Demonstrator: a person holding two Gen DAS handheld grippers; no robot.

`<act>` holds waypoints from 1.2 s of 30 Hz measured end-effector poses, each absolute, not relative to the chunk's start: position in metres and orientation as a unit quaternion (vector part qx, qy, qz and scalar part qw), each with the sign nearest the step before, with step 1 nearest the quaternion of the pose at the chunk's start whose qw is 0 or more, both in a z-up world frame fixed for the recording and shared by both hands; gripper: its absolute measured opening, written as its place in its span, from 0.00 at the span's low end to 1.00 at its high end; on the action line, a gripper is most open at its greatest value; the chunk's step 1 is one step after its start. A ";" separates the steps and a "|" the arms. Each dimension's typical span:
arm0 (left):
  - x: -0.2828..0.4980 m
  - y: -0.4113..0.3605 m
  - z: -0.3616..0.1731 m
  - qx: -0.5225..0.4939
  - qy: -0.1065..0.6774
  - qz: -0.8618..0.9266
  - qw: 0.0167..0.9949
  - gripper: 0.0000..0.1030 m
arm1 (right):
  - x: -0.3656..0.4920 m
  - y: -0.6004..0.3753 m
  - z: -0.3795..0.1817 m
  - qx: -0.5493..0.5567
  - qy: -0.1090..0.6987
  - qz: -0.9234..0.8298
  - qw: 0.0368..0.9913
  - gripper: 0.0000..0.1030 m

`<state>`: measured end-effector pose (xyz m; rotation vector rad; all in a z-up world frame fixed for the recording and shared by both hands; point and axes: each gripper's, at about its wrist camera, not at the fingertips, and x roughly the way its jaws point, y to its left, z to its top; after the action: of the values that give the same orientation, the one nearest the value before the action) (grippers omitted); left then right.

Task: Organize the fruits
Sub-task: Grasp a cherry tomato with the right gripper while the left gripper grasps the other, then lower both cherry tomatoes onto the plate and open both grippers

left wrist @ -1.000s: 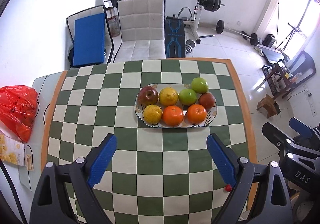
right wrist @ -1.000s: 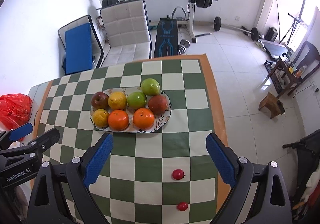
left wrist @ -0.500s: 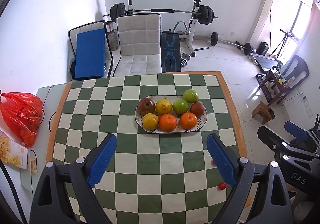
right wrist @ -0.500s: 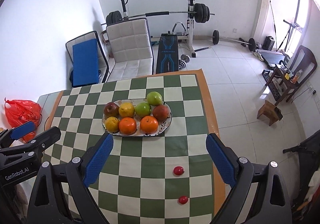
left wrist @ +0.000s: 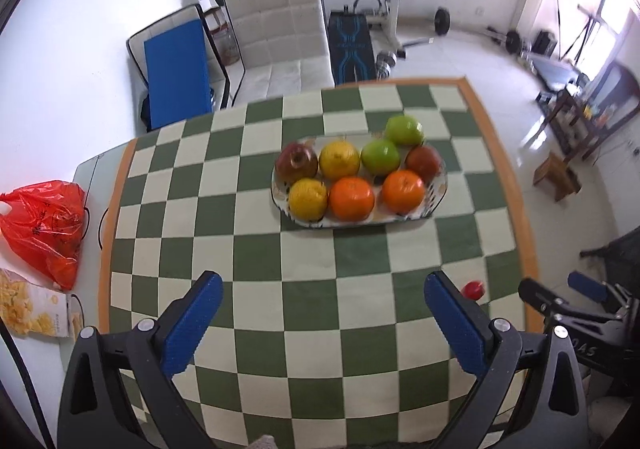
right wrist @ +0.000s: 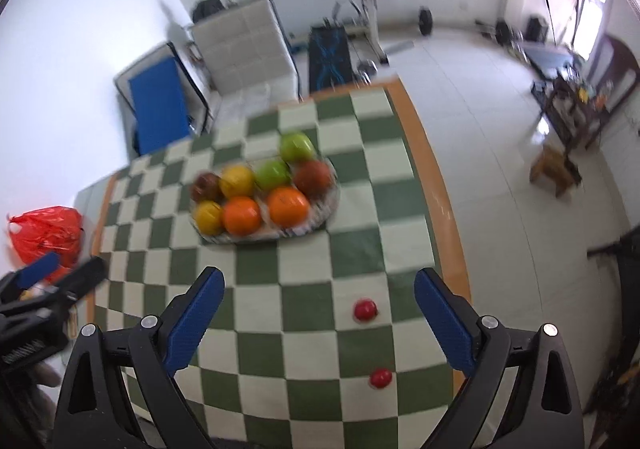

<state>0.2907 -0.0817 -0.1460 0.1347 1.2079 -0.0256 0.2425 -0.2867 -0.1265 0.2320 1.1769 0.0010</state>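
Note:
An oval patterned plate on the green checked tablecloth holds several fruits: two oranges, yellow citrus, two green apples and two dark red ones. Two small red fruits lie loose near the cloth's right edge; one small red fruit peeks out beside a finger in the left wrist view. My left gripper hovers over bare cloth in front of the plate, its jaws opening with nothing between them. My right gripper is open and holds nothing, above the cloth near the loose fruits.
A red plastic bag and a snack box lie left of the cloth. The orange border marks the table's right edge. A padded chair and gym gear stand behind the table.
Both grippers pulled back from the table, then came down closer again, so the plate looks larger. The left jaws stand slightly wider. The right wrist view has rolled and blurred.

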 end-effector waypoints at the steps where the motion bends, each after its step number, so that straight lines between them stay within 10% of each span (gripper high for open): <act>1: 0.293 -0.087 -0.158 0.075 0.580 -0.013 0.811 1.00 | 0.243 -0.294 -0.153 0.114 0.578 -0.007 0.808 0.95; 7: 0.297 -0.119 -0.222 0.114 0.645 -0.041 0.755 1.00 | 0.218 -0.322 -0.269 0.147 0.675 -0.033 0.723 0.89; 18: 0.302 -0.170 -0.279 0.113 0.705 -0.092 0.694 1.00 | 0.176 -0.327 -0.350 0.166 0.723 -0.033 0.669 0.30; 29: 0.324 -0.247 -0.319 0.108 0.722 -0.175 0.661 0.98 | 0.187 -0.374 -0.327 0.215 0.687 -0.068 0.691 0.30; 36: 0.321 -0.284 -0.346 0.141 0.729 -0.204 0.638 0.52 | 0.190 -0.411 -0.331 0.228 0.682 -0.104 0.686 0.30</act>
<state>0.3212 -0.2844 -0.3461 0.3229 1.6647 -0.4659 0.1897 -0.4105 -0.3312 0.5112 1.5283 -0.2333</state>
